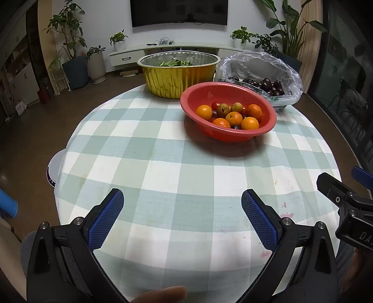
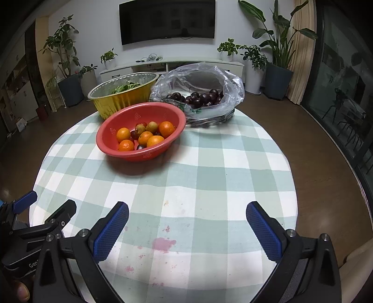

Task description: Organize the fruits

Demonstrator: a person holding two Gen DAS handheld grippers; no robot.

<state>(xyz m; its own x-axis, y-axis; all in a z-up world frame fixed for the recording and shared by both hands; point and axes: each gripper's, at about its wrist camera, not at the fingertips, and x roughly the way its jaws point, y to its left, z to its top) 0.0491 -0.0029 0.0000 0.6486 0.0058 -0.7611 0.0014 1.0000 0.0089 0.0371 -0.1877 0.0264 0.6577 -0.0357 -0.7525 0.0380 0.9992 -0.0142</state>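
Table: my round top under a green-checked tablecloth point(image 2: 209, 163), pink-stained near me
Room: wall television point(image 2: 167, 21), potted plants
Left gripper point(image 1: 183, 207): released, empty
Right gripper point(image 2: 187, 219): released, empty

One round table point(image 2: 233, 177) under a checked cloth is recorded. Three containers are counted on it: one red colander bowl point(image 2: 109, 130), one gold foil basin point(image 2: 112, 102) and one clear plastic bag point(image 2: 209, 74). In the red bowl, five oranges point(image 2: 167, 129) and two lychees point(image 2: 140, 128) are counted; several small dark or red fruits lie partly hidden beneath them, and their number cannot be established. The cherries point(image 2: 200, 98) in the bag are too many and too overlapped to be counted.
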